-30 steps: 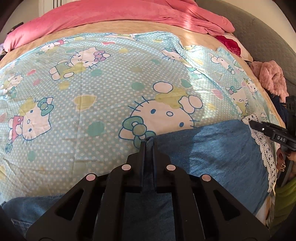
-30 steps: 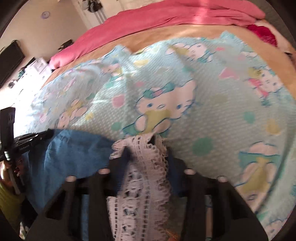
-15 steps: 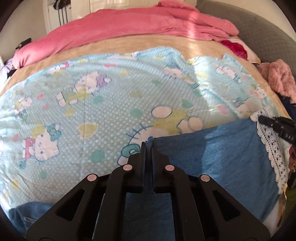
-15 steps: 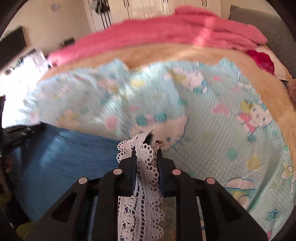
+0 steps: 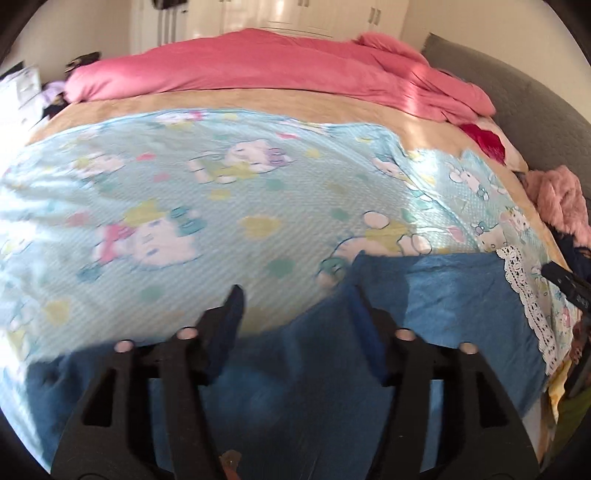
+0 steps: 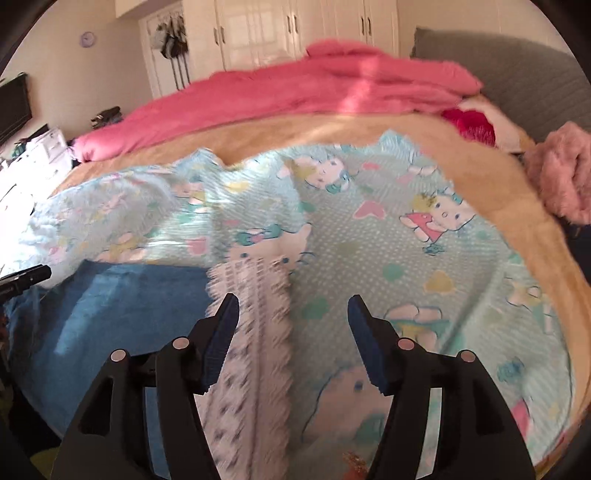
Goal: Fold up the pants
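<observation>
The blue denim pants [image 5: 443, 295] lie folded on the light-blue cartoon-print sheet [image 5: 184, 206] at the near edge of the bed. Their white lace hem [image 5: 524, 291] runs down the right side. My left gripper [image 5: 295, 295] is open just above the pants' left corner, holding nothing. In the right wrist view the pants [image 6: 129, 306] lie at the left and the lace hem [image 6: 255, 314] falls between the jaws. My right gripper [image 6: 291, 306] is open, the lace loose under it. The left gripper's tip [image 6: 26, 277] shows at the far left.
A pink duvet [image 5: 277, 70] is heaped along the far side of the bed over a tan blanket [image 5: 258, 99]. A grey headboard [image 5: 535, 110] and a fluffy pink garment [image 5: 561, 203] are at the right. White wardrobes [image 6: 295, 29] stand behind.
Both grippers were shut on the pants, the left on a denim corner and the right on the lace hem. Both have now opened and let go, and the pants lie on the sheet.
</observation>
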Motion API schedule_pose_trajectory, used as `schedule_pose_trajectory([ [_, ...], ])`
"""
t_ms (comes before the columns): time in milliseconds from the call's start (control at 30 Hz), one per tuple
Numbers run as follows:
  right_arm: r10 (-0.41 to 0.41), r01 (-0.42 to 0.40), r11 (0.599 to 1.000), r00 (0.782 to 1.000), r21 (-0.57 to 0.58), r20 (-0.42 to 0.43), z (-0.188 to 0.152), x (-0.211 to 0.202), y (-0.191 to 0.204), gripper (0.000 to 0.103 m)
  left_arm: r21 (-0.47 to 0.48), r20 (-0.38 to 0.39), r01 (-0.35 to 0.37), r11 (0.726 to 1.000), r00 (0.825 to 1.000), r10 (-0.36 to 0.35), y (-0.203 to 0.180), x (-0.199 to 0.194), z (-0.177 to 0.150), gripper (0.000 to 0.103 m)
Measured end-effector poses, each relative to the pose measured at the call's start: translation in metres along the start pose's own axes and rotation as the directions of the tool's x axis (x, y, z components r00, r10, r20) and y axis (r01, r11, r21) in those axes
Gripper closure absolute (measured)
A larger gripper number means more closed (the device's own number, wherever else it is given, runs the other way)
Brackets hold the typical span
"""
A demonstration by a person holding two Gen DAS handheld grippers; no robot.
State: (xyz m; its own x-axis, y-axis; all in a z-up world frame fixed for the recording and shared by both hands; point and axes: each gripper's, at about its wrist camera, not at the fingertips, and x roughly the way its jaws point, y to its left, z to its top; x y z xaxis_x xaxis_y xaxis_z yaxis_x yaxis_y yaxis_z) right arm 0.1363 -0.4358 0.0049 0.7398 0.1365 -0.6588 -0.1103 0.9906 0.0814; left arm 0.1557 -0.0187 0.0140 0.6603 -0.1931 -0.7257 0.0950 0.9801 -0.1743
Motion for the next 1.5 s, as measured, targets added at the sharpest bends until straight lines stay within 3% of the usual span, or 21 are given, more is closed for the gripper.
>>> schedule_pose_trajectory([
  [67,0.03,-0.03,0.999,1.0,-0.038,0.006,-0.012,-0.015,0.017,0.034,-0.014,-0.001,0.019,1.0,1.0,-0.019,0.009,-0.016,-0.012,0.044],
  [233,0.072,-0.072,0.985,0.997,-0.158,-0.007,-0.035,-0.029,0.065,0.03,0.047,0.024,-0.103,0.994,0.994,0.102,0.011,-0.04,-0.039,0.028],
  [333,0.08,-0.09,0.967,0.996,-0.239,-0.047,-0.042,-0.019,0.097,0.029,0.085,-0.041,-0.117,0.99,0.992,0.121,0.009,-0.029,-0.042,0.021],
  [400,0.041,-0.057,0.962,0.997,-0.267,-0.066,-0.043,-0.011,0.104,0.027,0.079,-0.115,-0.222,0.972,0.966,0.23,0.018,-0.011,-0.048,0.021],
  [433,-0.015,-0.011,0.961,0.996,-0.276,-0.093,-0.046,-0.004,0.104,0.019,0.051,-0.13,-0.208,0.977,0.968,0.213,0.026,-0.01,-0.051,0.021],
  [533,-0.182,0.138,0.948,0.974,-0.286,-0.135,-0.057,0.01,0.083,0.016,0.022,-0.119,-0.189,0.982,0.975,0.19,0.041,-0.015,-0.057,0.027],
  [600,-0.135,0.104,0.979,0.975,-0.174,-0.175,-0.063,0.013,0.058,0.015,0.025,-0.109,-0.174,0.984,0.978,0.176,0.044,-0.017,-0.06,0.028],
  [667,-0.027,0.026,1.0,0.979,-0.005,-0.201,-0.068,0.015,0.03,0.015,0.023,-0.104,-0.171,0.985,0.98,0.173,0.044,-0.015,-0.062,0.027],
  [700,-0.019,0.019,1.0,0.981,0.002,-0.194,-0.069,0.014,0.029,0.015,0.023,-0.1,-0.171,0.985,0.98,0.172,0.043,-0.015,-0.063,0.026],
  [800,-0.064,0.053,0.996,0.982,-0.068,-0.178,-0.07,0.013,0.039,0.013,0.02,-0.084,-0.162,0.987,0.983,0.163,0.042,-0.016,-0.064,0.023],
  [900,-0.026,0.021,0.999,0.987,-0.034,-0.158,-0.064,0.002,0.035,0.013,0.031,-0.062,-0.159,0.987,0.985,0.161,0.036,-0.028,-0.062,0.017],
  [1000,0.002,-0.005,0.999,0.997,-0.043,-0.075,-0.059,-0.027,0.038,0.013,0.08,-0.025,-0.161,0.984,0.986,0.164,0.02,-0.044,-0.062,0.013],
  [1200,0.064,-0.065,0.993,0.998,-0.099,-0.009,-0.059,-0.063,0.058,0.013,0.147,-0.007,-0.082,0.986,0.996,0.084,-0.021,-0.063,-0.069,0.01],
  [1300,0.109,-0.111,0.986,0.994,-0.128,-0.021,-0.065,-0.065,0.075,0.013,0.184,-0.032,-0.026,0.983,0.999,0.033,-0.043,-0.065,-0.08,0.01],
  [1500,0.144,-0.155,0.978,0.986,-0.137,-0.089,-0.078,-0.052,0.095,0.017,0.231,-0.072,-0.009,0.973,0.997,0.026,-0.064,-0.056,-0.101,0.01],
])
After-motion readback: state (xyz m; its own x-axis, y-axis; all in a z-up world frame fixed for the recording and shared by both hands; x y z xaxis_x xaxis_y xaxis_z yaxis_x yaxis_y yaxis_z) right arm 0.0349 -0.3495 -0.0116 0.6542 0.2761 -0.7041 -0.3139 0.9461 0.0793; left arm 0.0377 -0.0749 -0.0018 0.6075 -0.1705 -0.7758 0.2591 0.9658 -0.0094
